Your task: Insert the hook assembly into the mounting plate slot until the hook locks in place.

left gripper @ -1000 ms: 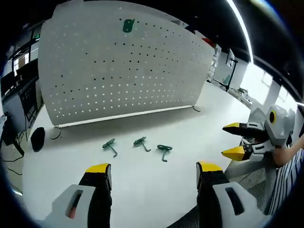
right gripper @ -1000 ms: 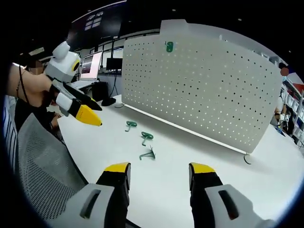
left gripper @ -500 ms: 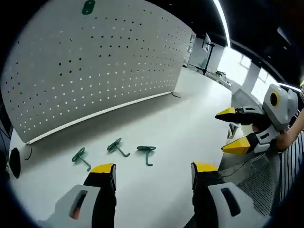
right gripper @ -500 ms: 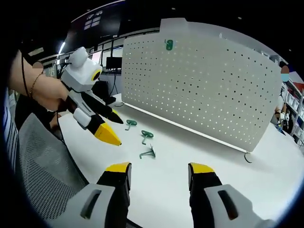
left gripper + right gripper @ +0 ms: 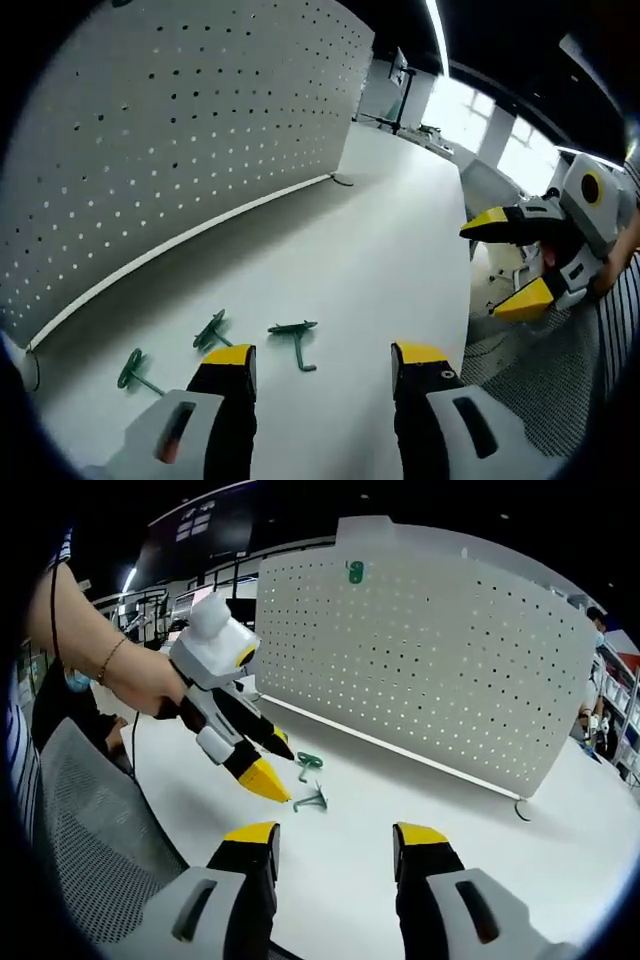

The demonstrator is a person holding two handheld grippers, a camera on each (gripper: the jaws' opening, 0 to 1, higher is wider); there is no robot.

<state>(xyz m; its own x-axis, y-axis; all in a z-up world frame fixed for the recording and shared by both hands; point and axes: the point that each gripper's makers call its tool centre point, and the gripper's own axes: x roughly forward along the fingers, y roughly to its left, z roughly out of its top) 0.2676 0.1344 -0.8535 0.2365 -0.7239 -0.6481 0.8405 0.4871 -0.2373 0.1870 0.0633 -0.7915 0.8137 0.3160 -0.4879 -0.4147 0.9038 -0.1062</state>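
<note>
White desk [image 5: 380, 240] carries an upright pegboard [image 5: 430, 660] with one green hook [image 5: 355, 572] mounted near its top edge. Three loose green hooks [image 5: 294, 338] lie near its base; in the right gripper view the left hand-held gripper [image 5: 268, 765], jaws spread and empty, covers one of them. The right hand-held gripper [image 5: 335, 842] is released too.

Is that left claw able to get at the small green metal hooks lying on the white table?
Probably yes: the left claw hangs open just above the green hooks, with bare white table around them.
</note>
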